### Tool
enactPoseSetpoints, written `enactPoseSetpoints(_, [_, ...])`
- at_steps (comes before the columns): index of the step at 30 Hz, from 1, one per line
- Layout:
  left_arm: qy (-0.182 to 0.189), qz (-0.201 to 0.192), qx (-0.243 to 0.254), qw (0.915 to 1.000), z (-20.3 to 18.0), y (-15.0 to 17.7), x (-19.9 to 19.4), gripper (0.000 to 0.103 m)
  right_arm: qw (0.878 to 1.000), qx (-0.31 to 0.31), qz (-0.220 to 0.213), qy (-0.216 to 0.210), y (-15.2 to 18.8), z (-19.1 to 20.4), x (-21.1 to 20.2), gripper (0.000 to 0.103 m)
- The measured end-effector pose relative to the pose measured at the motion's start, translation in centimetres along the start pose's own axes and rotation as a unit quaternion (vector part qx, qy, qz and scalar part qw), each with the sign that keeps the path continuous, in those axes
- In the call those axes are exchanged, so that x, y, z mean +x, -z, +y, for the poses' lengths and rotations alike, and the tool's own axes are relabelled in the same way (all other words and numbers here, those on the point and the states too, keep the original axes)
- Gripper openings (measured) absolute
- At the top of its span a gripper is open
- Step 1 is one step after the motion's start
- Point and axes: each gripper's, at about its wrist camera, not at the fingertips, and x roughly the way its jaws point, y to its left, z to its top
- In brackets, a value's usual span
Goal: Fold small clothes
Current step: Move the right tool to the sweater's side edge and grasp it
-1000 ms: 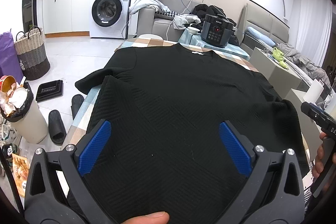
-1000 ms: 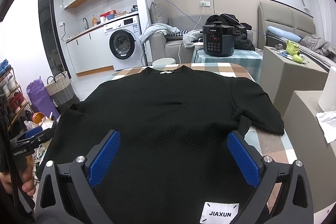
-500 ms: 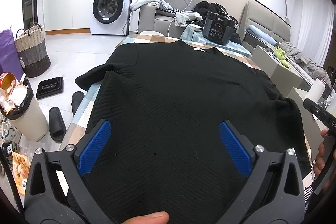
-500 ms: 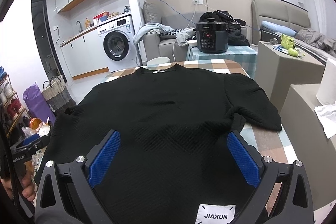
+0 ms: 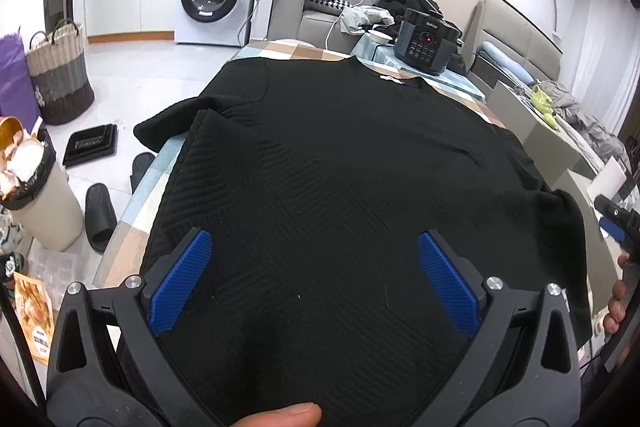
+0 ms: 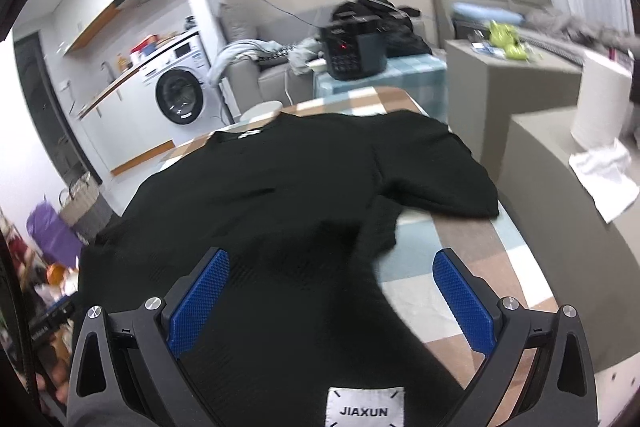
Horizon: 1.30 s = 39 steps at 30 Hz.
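Observation:
A black textured short-sleeved shirt (image 5: 340,179) lies spread flat on a checked table (image 5: 132,227), collar at the far end. My left gripper (image 5: 314,283) hovers open over the near hem, blue pads wide apart and holding nothing. A thumb shows at the bottom edge. My right gripper (image 6: 332,303) is also open above the shirt (image 6: 288,195), near its right side, where the right sleeve (image 6: 440,179) lies out on the table (image 6: 460,267). A white JIAXUN label (image 6: 362,407) sits at the hem. The right gripper (image 5: 616,223) also shows in the left wrist view, at the right edge.
A black pressure cooker (image 5: 426,41) stands on a side table beyond the collar. Left of the table are a lined bin (image 5: 36,195), slippers (image 5: 100,219) and a woven basket (image 5: 60,83). Beige cabinets (image 6: 560,187) with a paper roll (image 6: 600,103) stand close on the right.
The right wrist view has swung fast and is blurred; the shirt now sits further left in it, with more bare table on the right. The left gripper dipped slightly closer.

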Motion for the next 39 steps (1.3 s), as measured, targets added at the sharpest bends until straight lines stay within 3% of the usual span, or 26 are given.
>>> enactPoseSetpoints(6, [-0.002,-0.004,0.012,0.9999,-0.3,-2.4,1.2,0.102,0.998,0.051,0.015,0.018,-1.6,-3.1,1.4,0.103])
enactPoseSetpoints(9, [-0.001,-0.003,0.016,0.9999,-0.8,-3.6,1.8,0.102,0.994,0.105,0.020,-0.003,-2.3,-5.7,2.6,0.103])
enactPoseSetpoints(12, [-0.002,0.002,0.018,0.9998,-1.4,-4.6,2.7,0.102,0.987,0.161,0.022,-0.004,-3.0,-8.6,4.0,0.096])
enactPoseSetpoints(17, [0.000,0.005,0.024,0.9997,-2.9,-5.4,3.7,0.102,0.972,0.232,0.033,-0.010,-3.9,-13.0,5.8,0.093])
enactPoseSetpoints(19, [0.001,0.005,0.027,0.9996,-3.4,-5.8,4.2,0.102,0.960,0.277,0.040,-0.019,-3.8,-15.2,6.7,0.086])
enactPoseSetpoints(22, [-0.002,0.006,0.033,0.9994,-4.2,-5.6,4.5,0.102,0.947,0.318,0.041,-0.034,-3.9,-17.6,7.7,0.085])
enactPoseSetpoints(30, [-0.001,0.014,0.037,0.9992,-5.4,-5.7,5.7,0.102,0.939,0.340,0.036,-0.022,-5.0,-20.1,9.4,0.083])
enactPoseSetpoints(33, [-0.001,0.014,0.037,0.9992,-5.5,-5.7,5.9,0.102,0.942,0.334,0.034,-0.013,-5.5,-19.9,9.8,0.081])
enactPoseSetpoints(36, [0.002,0.018,0.035,0.9992,-5.5,-5.5,6.2,0.102,0.946,0.321,0.041,-0.005,-5.7,-18.9,10.1,0.070])
enactPoseSetpoints(38, [0.003,0.018,0.037,0.9992,-5.6,-5.5,6.4,0.102,0.951,0.305,0.049,0.018,-6.2,-18.4,10.8,0.046])
enactPoseSetpoints(39, [0.004,0.017,0.037,0.9992,-5.5,-5.5,6.4,0.102,0.953,0.297,0.053,0.036,-6.3,-18.1,11.0,0.042])
